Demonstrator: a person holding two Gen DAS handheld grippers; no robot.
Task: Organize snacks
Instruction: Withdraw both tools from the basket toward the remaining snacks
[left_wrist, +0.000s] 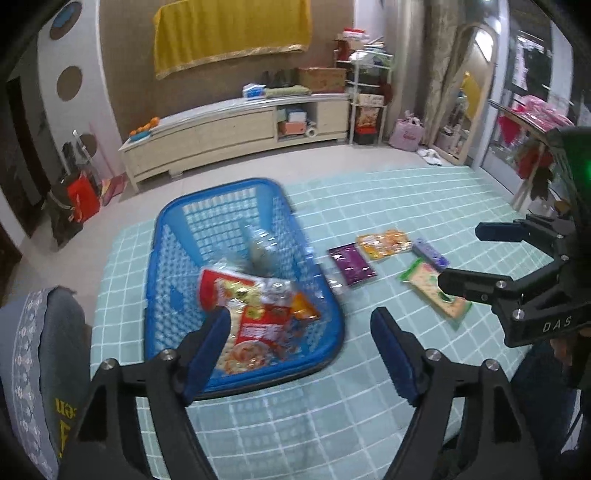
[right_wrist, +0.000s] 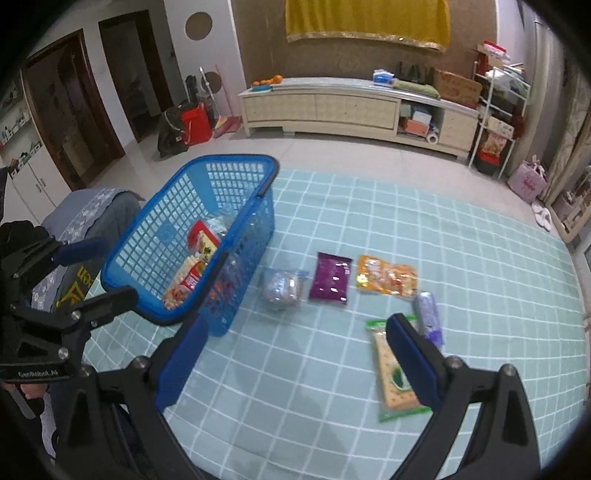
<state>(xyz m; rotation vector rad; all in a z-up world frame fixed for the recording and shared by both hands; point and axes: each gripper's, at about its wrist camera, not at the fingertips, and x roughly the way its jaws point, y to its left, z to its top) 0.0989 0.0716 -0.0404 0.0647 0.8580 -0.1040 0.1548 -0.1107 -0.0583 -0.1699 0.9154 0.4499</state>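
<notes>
A pale green checked cloth (right_wrist: 369, 236) covers the table I work at. On its left side stands a blue basket (right_wrist: 155, 258), already holding several packets, a red one (left_wrist: 255, 332) on top. To the basket's right, five snacks lie flat on the cloth: a clear pouch (right_wrist: 281, 287) just beside the basket wall, then a purple packet (right_wrist: 330, 277), an orange packet (right_wrist: 386, 276), a small lilac roll (right_wrist: 428, 318), and nearest me a green-edged cracker packet (right_wrist: 393, 373).

My left gripper (left_wrist: 301, 347) hangs over the basket's near corner, jaws wide, nothing between them. My right gripper (right_wrist: 295, 360) is also spread wide and empty, with its right finger overlapping the cracker packet in its own view.

That packet is likely my next pick. Its long axis runs away from me, tilted slightly left, and it lies ahead and right of my right gripper, much nearer that hand than the left.

The right view shows the clear pouch plainly; the left view blurs it but shows the basket's contents better.
</notes>
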